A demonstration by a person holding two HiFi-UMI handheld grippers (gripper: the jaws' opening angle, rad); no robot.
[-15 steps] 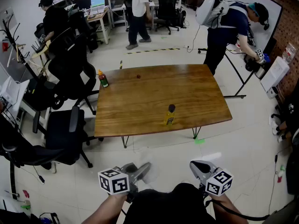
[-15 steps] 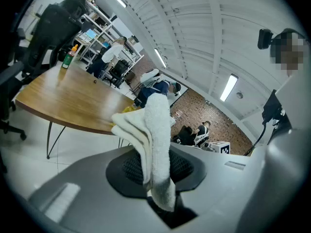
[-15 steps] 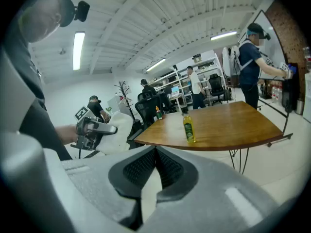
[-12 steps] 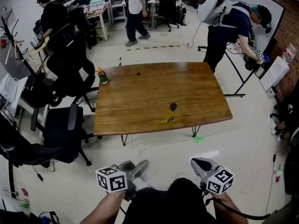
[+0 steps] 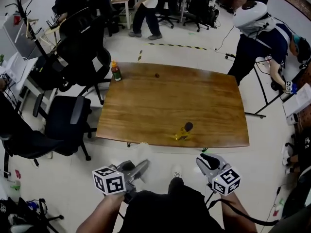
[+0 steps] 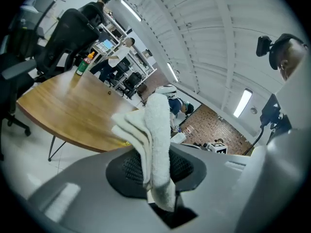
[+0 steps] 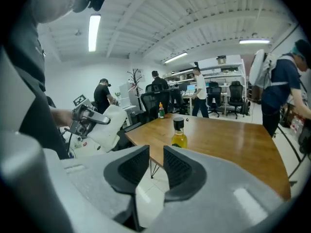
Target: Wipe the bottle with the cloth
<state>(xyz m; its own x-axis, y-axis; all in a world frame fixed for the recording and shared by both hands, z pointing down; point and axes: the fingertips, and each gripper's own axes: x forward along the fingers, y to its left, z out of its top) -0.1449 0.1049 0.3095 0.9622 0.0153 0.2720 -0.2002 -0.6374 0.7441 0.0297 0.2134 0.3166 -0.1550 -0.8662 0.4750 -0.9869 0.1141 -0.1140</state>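
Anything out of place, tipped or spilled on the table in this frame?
Nothing stands out. The yellow bottle stands upright near the table's near edge with no spill around it, and the cloth is clamped in the left gripper's jaws.

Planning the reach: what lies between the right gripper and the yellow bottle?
Head view: only light floor and the table's near edge separate the right gripper from the bottle.

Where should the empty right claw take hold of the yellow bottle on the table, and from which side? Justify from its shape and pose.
Probably the round yellow body of the bottle, below its black cap, coming in level from the near edge of the table. It stands upright close to that edge, facing the right claw.
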